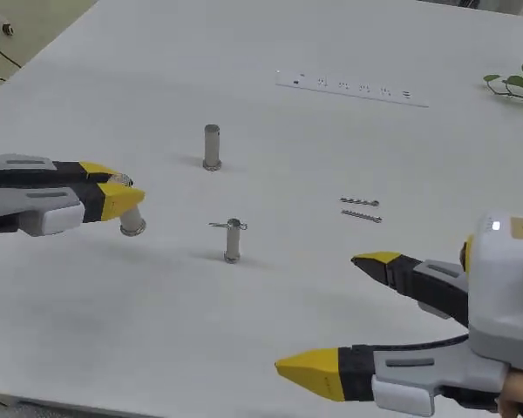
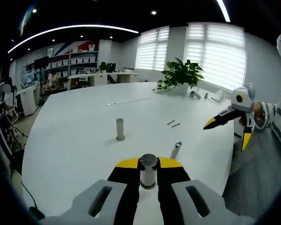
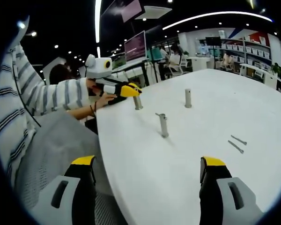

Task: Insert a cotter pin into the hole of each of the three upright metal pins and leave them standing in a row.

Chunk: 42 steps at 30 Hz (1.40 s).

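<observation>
Task stock: three upright metal pins on the white table (image 1: 270,348), plus two loose cotter pins.
Left pin (image 1: 132,224): stands between the jaws of the left gripper (image 1: 132,193), which are pressed in on its upper shaft. No cotter pin shows in it.
Middle pin (image 1: 234,240): stands free, with a cotter pin already across its top.
Far pin (image 1: 212,146): stands free beyond the other two, and its head is bare.
Loose cotter pins (image 1: 360,209): lie flat and side by side, just apart from each other, to the right of the middle pin.
Long axis of the cotter pins: runs roughly left to right in the head view, and slantwise to the jaw line in the right gripper view.
Right gripper (image 1: 336,315): jaws are spread wide and hold nothing. It sits above the near right of the table.
Bearing from the right jaws: the cotter pins (image 3: 237,143) lie ahead and off to the right of the jaw gap.
Nearer gripper: the right one; the left is taken up with its pin.
Judged requirement: the right gripper must swing toward the cotter pins and turn so that its jaws close across one shank.
Background: a power strip (image 1: 353,88) and a plant (image 1: 516,83) sit at the far edge.
</observation>
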Tool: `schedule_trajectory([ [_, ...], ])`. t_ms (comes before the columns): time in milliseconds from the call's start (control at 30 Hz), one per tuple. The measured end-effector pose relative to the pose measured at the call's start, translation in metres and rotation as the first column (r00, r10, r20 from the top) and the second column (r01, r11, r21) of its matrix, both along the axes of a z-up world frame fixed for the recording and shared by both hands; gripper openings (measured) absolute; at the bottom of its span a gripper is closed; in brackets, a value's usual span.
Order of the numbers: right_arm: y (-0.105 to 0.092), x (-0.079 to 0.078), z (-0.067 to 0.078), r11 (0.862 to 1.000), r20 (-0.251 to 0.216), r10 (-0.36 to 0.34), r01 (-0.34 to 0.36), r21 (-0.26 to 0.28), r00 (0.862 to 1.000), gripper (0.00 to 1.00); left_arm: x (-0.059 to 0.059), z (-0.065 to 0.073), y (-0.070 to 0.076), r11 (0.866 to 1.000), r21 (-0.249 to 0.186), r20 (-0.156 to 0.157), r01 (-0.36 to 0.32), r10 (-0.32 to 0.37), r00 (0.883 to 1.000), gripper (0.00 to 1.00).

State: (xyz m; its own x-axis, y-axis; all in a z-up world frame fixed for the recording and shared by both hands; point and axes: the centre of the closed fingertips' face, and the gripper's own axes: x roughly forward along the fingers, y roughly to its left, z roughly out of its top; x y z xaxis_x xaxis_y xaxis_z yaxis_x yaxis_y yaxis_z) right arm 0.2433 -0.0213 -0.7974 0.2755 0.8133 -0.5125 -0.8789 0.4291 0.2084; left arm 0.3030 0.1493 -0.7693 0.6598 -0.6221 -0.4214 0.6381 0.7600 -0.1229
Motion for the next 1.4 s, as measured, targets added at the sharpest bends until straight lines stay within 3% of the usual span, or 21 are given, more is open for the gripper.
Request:
schedule_trajectory([
  [167, -0.004, 0.002, 0.001, 1.000, 0.004, -0.017, 0.017, 0.001, 1.000, 0.93, -0.016, 0.000, -0.017, 0.998, 0.007, -0.001, 0.058, -0.058, 0.998, 0.11],
  [233, -0.005, 0.001, 0.000, 1.000, 0.005, -0.020, 0.020, -0.001, 1.000, 0.93, -0.018, 0.000, -0.022, 0.996, 0.015, 0.009, 0.086, -0.086, 0.996, 0.11],
  [533, -0.012, 0.002, -0.003, 0.998, -0.006, -0.062, 0.062, -0.007, 0.998, 0.93, -0.024, -0.009, -0.039, 0.988, -0.010, -0.010, 0.151, -0.151, 0.988, 0.11],
  [767, -0.014, 0.005, -0.003, 0.997, 0.001, -0.072, 0.072, -0.019, 0.997, 0.93, -0.035, -0.015, -0.061, 0.972, -0.025, -0.026, 0.232, -0.233, 0.972, 0.11],
  [1000, -0.014, 0.005, -0.003, 0.996, 0.003, -0.081, 0.081, -0.022, 0.997, 0.93, -0.039, -0.021, -0.080, 0.952, -0.001, -0.022, 0.306, -0.306, 0.952, 0.11],
  [1400, -0.017, 0.005, -0.004, 0.995, -0.002, -0.097, 0.097, -0.029, 0.995, 0.93, -0.043, -0.034, -0.094, 0.928, 0.033, -0.041, 0.371, -0.370, 0.928, 0.11],
])
